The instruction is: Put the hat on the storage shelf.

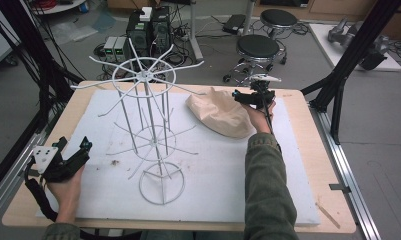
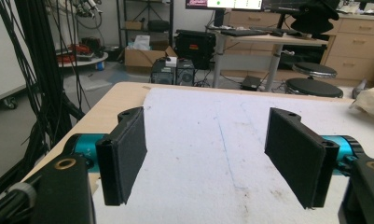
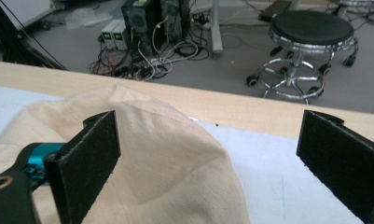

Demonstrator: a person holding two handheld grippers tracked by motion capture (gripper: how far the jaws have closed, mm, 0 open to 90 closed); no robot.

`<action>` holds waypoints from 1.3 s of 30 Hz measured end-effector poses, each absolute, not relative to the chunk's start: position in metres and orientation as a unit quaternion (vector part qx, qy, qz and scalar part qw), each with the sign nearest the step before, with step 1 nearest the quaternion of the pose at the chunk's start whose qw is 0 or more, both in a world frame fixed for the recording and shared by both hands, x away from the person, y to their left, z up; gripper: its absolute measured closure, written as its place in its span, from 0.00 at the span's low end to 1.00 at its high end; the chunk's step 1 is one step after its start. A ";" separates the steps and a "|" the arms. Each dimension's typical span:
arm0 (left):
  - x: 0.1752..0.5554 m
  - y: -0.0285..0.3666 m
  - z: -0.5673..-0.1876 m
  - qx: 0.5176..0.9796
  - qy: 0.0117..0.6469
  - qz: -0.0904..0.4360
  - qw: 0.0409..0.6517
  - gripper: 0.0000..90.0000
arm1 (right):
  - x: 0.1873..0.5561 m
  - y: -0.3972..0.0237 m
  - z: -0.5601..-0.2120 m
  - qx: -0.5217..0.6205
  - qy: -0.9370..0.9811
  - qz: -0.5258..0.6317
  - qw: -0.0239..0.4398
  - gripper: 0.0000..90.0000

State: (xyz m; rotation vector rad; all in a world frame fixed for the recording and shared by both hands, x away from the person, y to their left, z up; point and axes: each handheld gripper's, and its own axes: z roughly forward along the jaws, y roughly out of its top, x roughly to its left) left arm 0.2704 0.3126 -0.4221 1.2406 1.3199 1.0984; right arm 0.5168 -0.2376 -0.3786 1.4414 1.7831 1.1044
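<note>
tools both gape: right tool outstretched beside cloth hat; left tool low.

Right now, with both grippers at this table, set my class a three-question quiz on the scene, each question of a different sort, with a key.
1. True or false: the right gripper is shut on the beige cloth hat.
2. Multiple choice: the white wire rack is A) lying on its side, B) standing upright on its ring base, C) hanging off the table edge.
3. Short answer: what lies between the jaws of the left gripper in the left gripper view?

Key
1. False: its jaws are wide apart, one over the hat, the other over the white mat.
2. B.
3. Bare white mat; nothing is held.
</note>
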 end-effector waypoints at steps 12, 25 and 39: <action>0.271 0.311 -0.422 0.517 0.541 0.452 0.486 0.32 | 0.531 -0.236 -0.407 0.571 0.675 0.382 0.270 0.06; 0.272 0.309 -0.423 0.523 0.542 0.448 0.482 0.33 | 0.541 -0.246 -0.431 0.608 0.685 0.332 0.228 0.08; 0.271 0.310 -0.423 0.520 0.540 0.452 0.483 0.33 | 0.535 -0.229 -0.426 0.585 0.731 0.270 0.223 0.71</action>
